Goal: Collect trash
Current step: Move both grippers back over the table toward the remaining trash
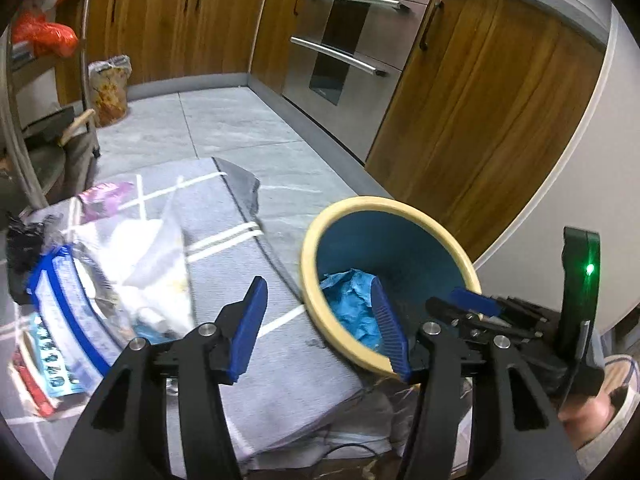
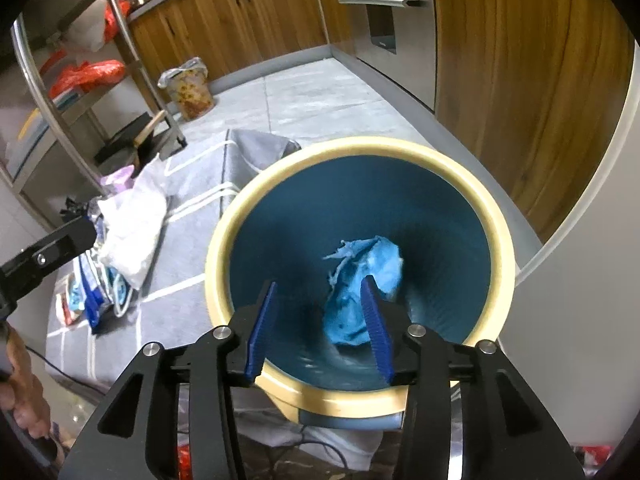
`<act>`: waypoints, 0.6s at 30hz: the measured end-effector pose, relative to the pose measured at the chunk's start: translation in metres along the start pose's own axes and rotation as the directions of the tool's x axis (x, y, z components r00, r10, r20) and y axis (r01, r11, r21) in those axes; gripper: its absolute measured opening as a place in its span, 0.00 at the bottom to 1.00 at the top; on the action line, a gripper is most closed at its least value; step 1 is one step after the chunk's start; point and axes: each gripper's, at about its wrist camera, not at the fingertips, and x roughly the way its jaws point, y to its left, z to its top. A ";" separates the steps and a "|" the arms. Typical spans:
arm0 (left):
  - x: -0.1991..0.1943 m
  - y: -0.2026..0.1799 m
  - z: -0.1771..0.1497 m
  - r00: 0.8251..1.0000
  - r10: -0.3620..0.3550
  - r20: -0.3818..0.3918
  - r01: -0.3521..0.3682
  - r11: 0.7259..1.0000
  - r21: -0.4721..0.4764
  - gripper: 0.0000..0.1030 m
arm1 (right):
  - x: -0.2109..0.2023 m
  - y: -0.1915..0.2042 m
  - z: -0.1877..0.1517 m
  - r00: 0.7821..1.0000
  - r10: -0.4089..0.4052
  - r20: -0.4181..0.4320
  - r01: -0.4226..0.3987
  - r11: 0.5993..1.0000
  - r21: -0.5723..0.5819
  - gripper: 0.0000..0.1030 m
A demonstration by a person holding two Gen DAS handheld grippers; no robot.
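Observation:
A blue bin with a cream rim [image 1: 320, 216] [image 2: 508, 248] stands on the floor by the grey mat. A crumpled blue paper [image 1: 352, 304] [image 2: 360, 280] lies inside it. My right gripper [image 2: 320, 320] is open and empty just above the bin's near rim, apart from the paper. My left gripper [image 1: 320, 320] is open and empty over the mat, left of the bin. A pile of trash lies on the mat's left side: a clear plastic bag [image 1: 148, 248] [image 2: 132, 228], a blue-white wrapper [image 1: 68, 312] [image 2: 94, 292] and black plastic [image 1: 22, 248].
A grey mat with white stripes [image 1: 280, 380] [image 2: 192, 200] covers the floor. Wooden cabinets [image 1: 472, 120] and an oven [image 1: 344, 48] stand at right and back. A metal shelf rack [image 2: 60, 92] stands at left, a patterned bag [image 1: 110, 88] [image 2: 188, 88] behind. Cables lie under the mat's near edge.

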 end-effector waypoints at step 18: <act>-0.058 0.109 -0.010 0.975 0.220 -0.023 -0.221 0.972 -0.077 0.73 | -0.005 0.038 0.014 0.992 0.118 0.042 -0.118 0.993 -0.004 0.52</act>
